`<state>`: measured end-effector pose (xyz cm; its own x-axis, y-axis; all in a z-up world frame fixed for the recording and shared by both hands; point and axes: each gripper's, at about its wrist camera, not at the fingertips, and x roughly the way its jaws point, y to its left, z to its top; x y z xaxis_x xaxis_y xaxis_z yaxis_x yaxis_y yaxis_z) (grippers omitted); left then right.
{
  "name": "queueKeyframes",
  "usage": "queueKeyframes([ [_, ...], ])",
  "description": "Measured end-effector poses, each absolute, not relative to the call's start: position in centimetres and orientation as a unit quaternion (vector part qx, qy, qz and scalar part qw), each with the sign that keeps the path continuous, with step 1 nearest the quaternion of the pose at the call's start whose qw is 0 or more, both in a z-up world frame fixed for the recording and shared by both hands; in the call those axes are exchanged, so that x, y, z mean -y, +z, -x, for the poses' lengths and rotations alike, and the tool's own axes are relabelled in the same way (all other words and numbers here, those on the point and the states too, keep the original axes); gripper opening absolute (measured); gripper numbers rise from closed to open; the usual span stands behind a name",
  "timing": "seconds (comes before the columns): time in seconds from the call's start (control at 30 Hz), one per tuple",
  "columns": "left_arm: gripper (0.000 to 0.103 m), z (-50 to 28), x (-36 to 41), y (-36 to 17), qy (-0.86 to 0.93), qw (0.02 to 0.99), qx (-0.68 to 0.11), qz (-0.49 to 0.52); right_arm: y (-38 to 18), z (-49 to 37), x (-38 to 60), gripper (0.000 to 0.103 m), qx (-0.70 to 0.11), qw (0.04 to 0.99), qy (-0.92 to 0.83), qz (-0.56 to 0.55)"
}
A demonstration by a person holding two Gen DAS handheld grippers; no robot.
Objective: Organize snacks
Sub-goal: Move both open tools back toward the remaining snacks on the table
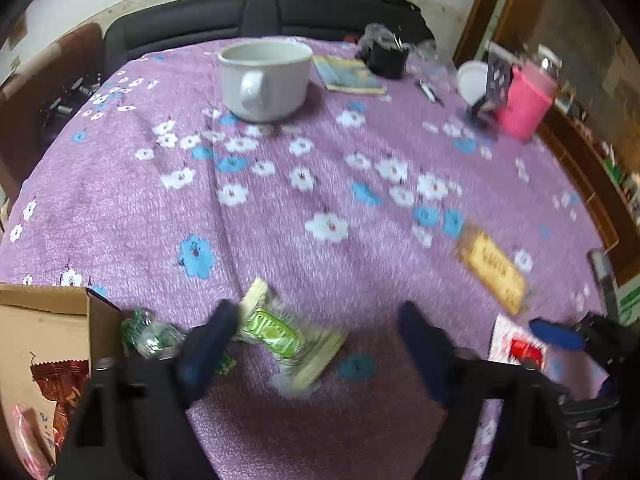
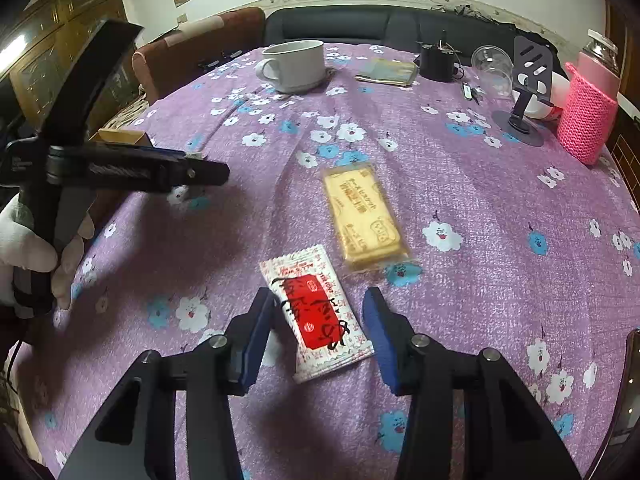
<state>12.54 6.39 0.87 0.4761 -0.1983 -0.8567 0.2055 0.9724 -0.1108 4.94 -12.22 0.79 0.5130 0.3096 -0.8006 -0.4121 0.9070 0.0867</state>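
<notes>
Straddled by my right gripper (image 2: 318, 330), its fingers spread and not yet pinching, the red-and-white snack sachet (image 2: 318, 312) lies flat on the purple flowered tablecloth (image 2: 480, 184). My left gripper (image 1: 316, 344) hangs spread over the green-and-cream wrapped snack (image 1: 282, 336) beside the open cardboard box (image 1: 44, 320). I judge both pickups pending: lower, then close. The yellow biscuit pack (image 2: 362, 216) waits just beyond; nothing blocks.

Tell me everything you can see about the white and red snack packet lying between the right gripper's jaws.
The flat white and red snack packet looks like glossy plastic film with crimped, serrated ends, a red central panel and black handwritten strokes across it. It lies flat and diagonal on the purple floral tablecloth, unopened as far as shows. The right gripper straddles it with open jaws; the left pad sits at its edge, contact unclear. A yellow biscuit pack lies just beyond, apart.
</notes>
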Motion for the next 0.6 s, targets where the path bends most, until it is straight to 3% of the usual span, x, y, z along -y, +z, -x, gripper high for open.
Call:
queueKeyframes([
  [0.07,0.055,-12.1,-6.1,0.8,-0.106,0.865,-0.490,-0.033,0.8,-4.7,12.1,0.028,-0.445,0.869,0.207,0.063],
  [0.13,0.038,-11.8,-6.4,0.9,-0.106,0.866,-0.487,-0.031,0.8,-4.5,12.2,0.028,-0.443,0.870,0.207,0.060],
  [0.23,0.031,-11.5,-6.9,1.1,-0.114,0.866,-0.487,-0.016,0.8,-4.2,12.2,0.026,-0.442,0.871,0.212,0.049],
  [0.43,0.031,-9.3,-7.0,2.2,-0.132,0.871,-0.473,-0.004,1.7,-2.8,12.0,0.026,-0.433,0.872,0.223,0.040],
  [0.6,0.024,-6.3,-7.4,4.4,-0.152,0.880,-0.451,0.010,2.5,-1.5,11.7,0.026,-0.426,0.874,0.230,0.038],
])
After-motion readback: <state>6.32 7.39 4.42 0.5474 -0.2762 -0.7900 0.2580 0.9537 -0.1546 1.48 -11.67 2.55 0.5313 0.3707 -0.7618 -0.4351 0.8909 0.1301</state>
